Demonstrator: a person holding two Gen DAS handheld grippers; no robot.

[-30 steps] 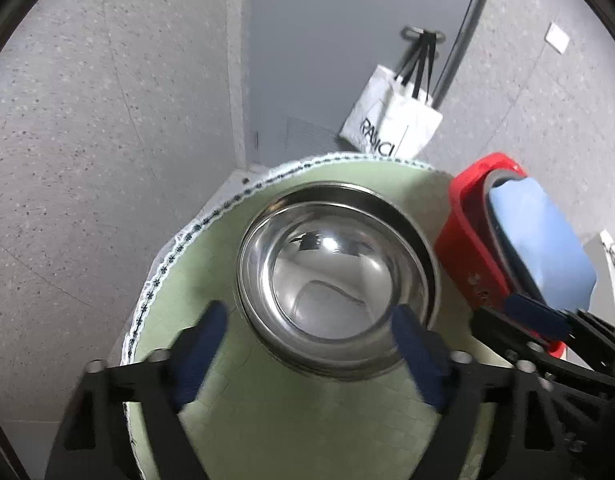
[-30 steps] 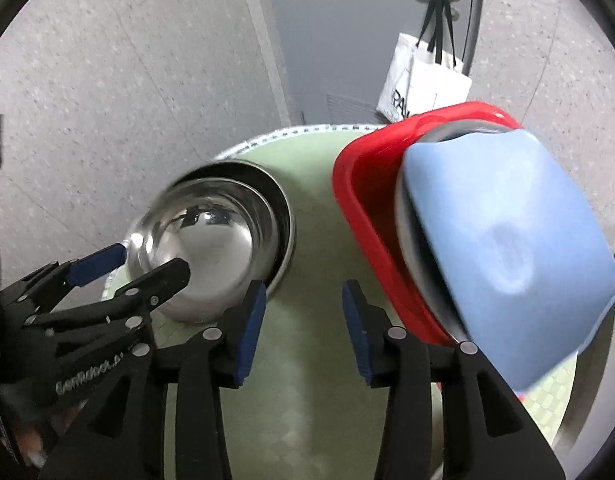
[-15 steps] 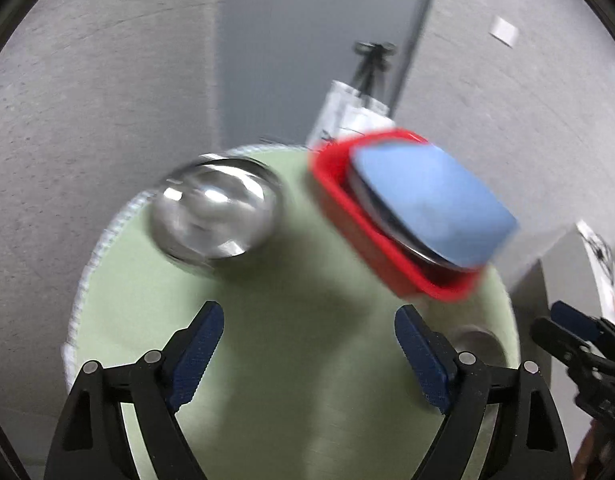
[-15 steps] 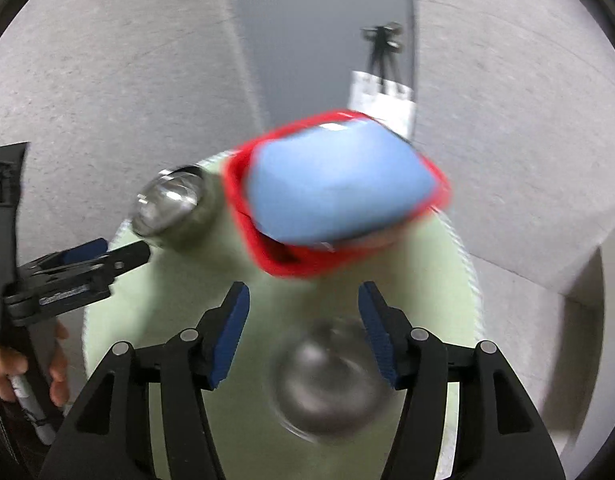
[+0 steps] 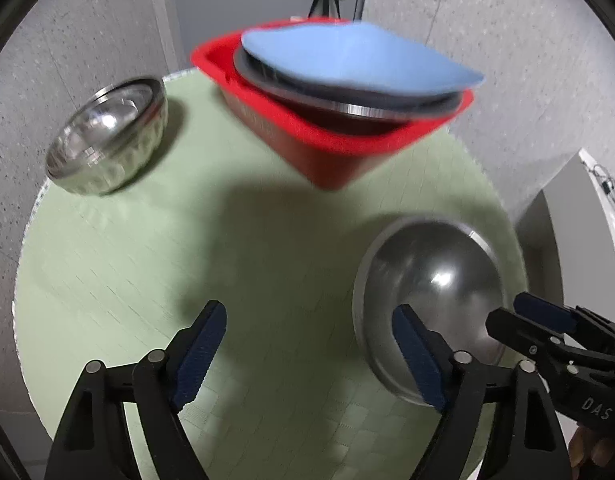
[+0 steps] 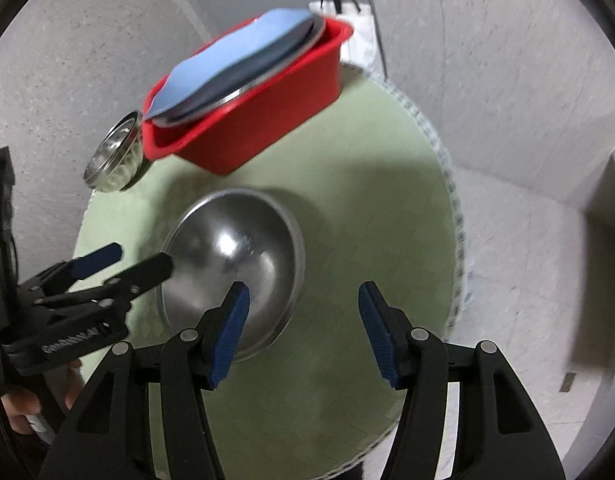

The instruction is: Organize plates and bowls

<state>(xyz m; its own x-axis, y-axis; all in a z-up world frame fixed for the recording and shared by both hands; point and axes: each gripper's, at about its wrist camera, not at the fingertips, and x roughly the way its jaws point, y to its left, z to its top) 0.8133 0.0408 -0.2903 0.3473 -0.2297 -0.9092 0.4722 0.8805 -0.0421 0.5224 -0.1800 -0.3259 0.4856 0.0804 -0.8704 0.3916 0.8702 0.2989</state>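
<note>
Bowls have swapped places since a second ago: the upright steel bowls (image 5: 107, 136) now sit far off to my upper left, an upturned steel bowl (image 5: 427, 304) by my right finger. My left gripper (image 5: 307, 356), just narrowing, gapes empty; my right gripper (image 6: 303, 332) too. Ahead, red tub (image 5: 331, 148) holding steel plates (image 5: 347, 106) under a blue plate (image 5: 355, 60).
</note>
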